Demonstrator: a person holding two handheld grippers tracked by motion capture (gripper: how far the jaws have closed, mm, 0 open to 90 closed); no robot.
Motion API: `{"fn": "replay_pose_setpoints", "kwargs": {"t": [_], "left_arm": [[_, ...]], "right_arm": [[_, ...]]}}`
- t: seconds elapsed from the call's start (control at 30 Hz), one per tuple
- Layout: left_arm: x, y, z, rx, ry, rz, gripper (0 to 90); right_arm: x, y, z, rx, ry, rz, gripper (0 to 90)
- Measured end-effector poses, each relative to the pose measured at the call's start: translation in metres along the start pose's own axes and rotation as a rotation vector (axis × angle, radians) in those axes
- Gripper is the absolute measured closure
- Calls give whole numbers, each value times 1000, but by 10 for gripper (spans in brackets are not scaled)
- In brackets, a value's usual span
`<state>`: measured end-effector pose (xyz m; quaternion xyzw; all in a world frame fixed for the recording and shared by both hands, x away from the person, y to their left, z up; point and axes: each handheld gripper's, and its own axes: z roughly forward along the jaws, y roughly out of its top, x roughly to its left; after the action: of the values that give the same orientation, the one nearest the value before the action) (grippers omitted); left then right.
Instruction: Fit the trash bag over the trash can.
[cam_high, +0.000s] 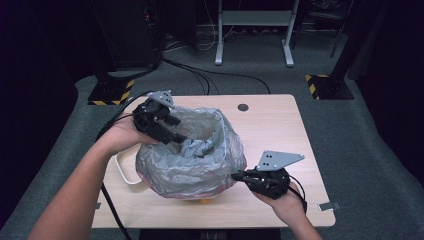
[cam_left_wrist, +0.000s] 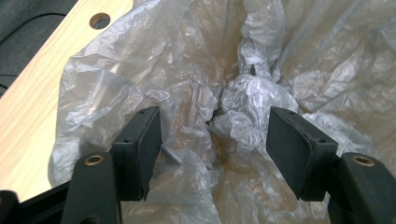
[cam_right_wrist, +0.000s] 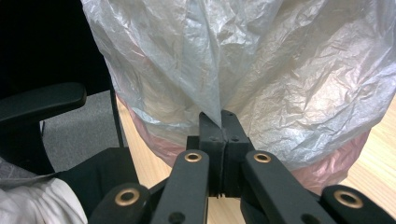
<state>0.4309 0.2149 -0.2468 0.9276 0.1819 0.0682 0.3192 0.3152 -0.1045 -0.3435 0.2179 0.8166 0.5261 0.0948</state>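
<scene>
A crumpled grey see-through plastic bag (cam_high: 190, 160) lines a pinkish container (cam_right_wrist: 336, 158) on the wooden table (cam_high: 270, 125). My left gripper (cam_high: 177, 137) hovers over the bag's left rim, pointing into its mouth. Its jaws stand open in the left gripper view, with wrinkled bag film (cam_left_wrist: 187, 70) lying behind and below the left gripper (cam_left_wrist: 215, 140), and the pads (cam_left_wrist: 149, 135) touch none of it. At the bag's lower right side my right gripper (cam_high: 235, 175) is shut on a pinched fold of the bag (cam_right_wrist: 280, 70). That fold rises in a taut ridge from the right gripper (cam_right_wrist: 220, 119).
The table has a round hole (cam_high: 243, 107) near its far edge, also seen as a hole (cam_left_wrist: 99, 20) in the left gripper view. A white loop (cam_high: 122, 172) lies left of the bag. A black chair armrest (cam_right_wrist: 42, 102) stands off the table's near side. Cables and stands cover the floor beyond.
</scene>
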Motion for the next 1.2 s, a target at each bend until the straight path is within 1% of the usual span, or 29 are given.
{"fn": "replay_pose_setpoints", "kwargs": {"t": [0.03,0.1,0.2,0.27,0.33,0.37,0.4,0.43,0.5,0.6,0.63,0.67,0.7,0.73,0.8,0.83,0.97,1.03,1.1,1.2], "left_arm": [[1,0,3,3,-13,-14,345],[1,0,6,13,-22,-17,338],[2,2,8,18,-17,-21,318],[0,2,6,4,-6,0,322],[-2,2,2,-18,7,20,326],[-2,2,2,-18,7,20,325],[-3,0,-5,-59,14,20,325],[-4,-2,-11,-92,21,8,326],[-4,-7,-20,-140,33,-2,339],[-5,-18,-32,-217,39,-16,362],[-4,-21,-36,-242,38,-28,371],[-4,-24,-39,-257,41,-32,383],[-4,-24,-39,-257,41,-32,383],[-4,-30,-45,-284,53,-36,383],[-5,-35,-51,-300,60,-36,383],[-5,-39,-54,-311,70,-33,382],[-6,-55,-68,-374,107,-39,381],[-5,-66,-75,-409,124,-54,383],[-4,-77,-80,-434,146,-68,384],[-1,-94,-87,-474,180,-96,382]], "right_arm": [[0,0,1,2,0,1,900],[0,0,1,2,2,1,900],[0,0,0,-1,0,4,899],[0,0,0,-4,-4,2,887],[0,-1,-1,-6,-7,8,847],[0,-1,-2,-6,-5,9,820],[1,-1,-2,-2,-6,9,781],[1,0,-2,1,-6,9,761],[2,0,-4,-3,-5,10,729],[2,1,-7,-13,-11,12,683],[2,1,-8,-17,-13,15,672],[1,2,-9,-23,-16,19,662],[1,2,-10,-25,-19,20,650],[0,2,-12,-27,-22,25,637],[0,3,-13,-28,-22,26,619],[0,3,-14,-29,-22,26,611],[0,5,-21,-45,-34,23,603],[-2,6,-26,-61,-46,30,593],[-4,7,-32,-76,-53,41,578],[-7,8,-38,-85,-66,44,554]]}}
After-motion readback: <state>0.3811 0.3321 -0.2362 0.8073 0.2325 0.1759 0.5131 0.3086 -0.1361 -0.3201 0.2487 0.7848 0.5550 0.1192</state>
